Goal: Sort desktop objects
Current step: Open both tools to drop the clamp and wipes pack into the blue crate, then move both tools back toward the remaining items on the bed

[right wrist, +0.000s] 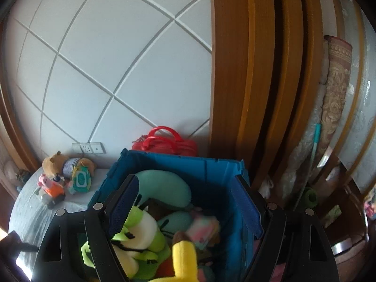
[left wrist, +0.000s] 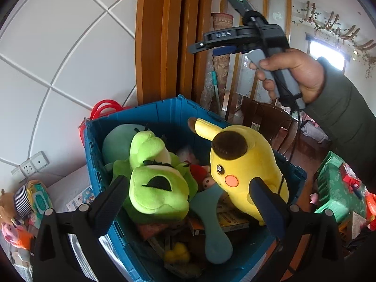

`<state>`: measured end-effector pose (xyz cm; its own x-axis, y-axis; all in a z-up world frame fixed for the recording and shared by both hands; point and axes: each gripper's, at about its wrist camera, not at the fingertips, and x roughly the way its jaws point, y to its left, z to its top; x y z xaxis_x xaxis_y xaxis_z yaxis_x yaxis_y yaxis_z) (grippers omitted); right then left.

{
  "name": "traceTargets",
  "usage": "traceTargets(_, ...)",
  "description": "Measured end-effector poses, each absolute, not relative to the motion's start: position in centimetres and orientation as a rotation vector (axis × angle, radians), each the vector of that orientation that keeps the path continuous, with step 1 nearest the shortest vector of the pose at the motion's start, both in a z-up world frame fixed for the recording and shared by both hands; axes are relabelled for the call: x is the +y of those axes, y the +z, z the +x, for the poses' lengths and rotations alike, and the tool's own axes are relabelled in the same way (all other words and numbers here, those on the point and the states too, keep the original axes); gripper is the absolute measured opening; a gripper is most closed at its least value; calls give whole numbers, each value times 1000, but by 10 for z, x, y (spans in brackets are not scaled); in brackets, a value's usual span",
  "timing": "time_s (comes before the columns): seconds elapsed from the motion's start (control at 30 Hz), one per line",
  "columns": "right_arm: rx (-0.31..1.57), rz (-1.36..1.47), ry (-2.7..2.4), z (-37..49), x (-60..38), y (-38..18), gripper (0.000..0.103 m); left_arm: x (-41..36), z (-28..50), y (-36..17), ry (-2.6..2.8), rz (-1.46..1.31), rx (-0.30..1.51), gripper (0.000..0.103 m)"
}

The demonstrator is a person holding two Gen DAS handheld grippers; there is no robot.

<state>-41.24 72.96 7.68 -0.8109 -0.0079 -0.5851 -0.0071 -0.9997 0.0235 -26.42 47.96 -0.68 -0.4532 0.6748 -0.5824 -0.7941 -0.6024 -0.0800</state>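
Note:
A blue crate [left wrist: 162,112] [right wrist: 178,166] holds several soft toys. A green plush [left wrist: 155,183] [right wrist: 141,235] lies on top at the left. A yellow plush [left wrist: 244,164] leans at the crate's right side; only its ear [right wrist: 185,256] shows in the right wrist view. My left gripper [left wrist: 190,199] hangs over the crate, open wide, with both plush toys beyond its fingers and neither pad touching one. My right gripper [right wrist: 185,206] is open above the crate with nothing gripped. In the left wrist view, a hand holds the right gripper [left wrist: 199,45] high above the crate.
A teal cushion [right wrist: 164,188], boxes and small toys fill the crate's bottom. A red bag [right wrist: 164,143] stands behind it by the wall. More toys [right wrist: 63,176] lie on the grey surface at the left. Wooden door posts [right wrist: 258,82] and a green box [left wrist: 338,188] are at the right.

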Motion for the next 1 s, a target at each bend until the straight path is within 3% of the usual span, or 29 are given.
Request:
traceTargets(0.5,-56,901,-2893,-342,664,81,87,418,-265,-15,2190,-756,192,103)
traceTargets(1.0,-6,948,-2645,-337,494,43,93,228,-313,-77,2480,-954,63,103)
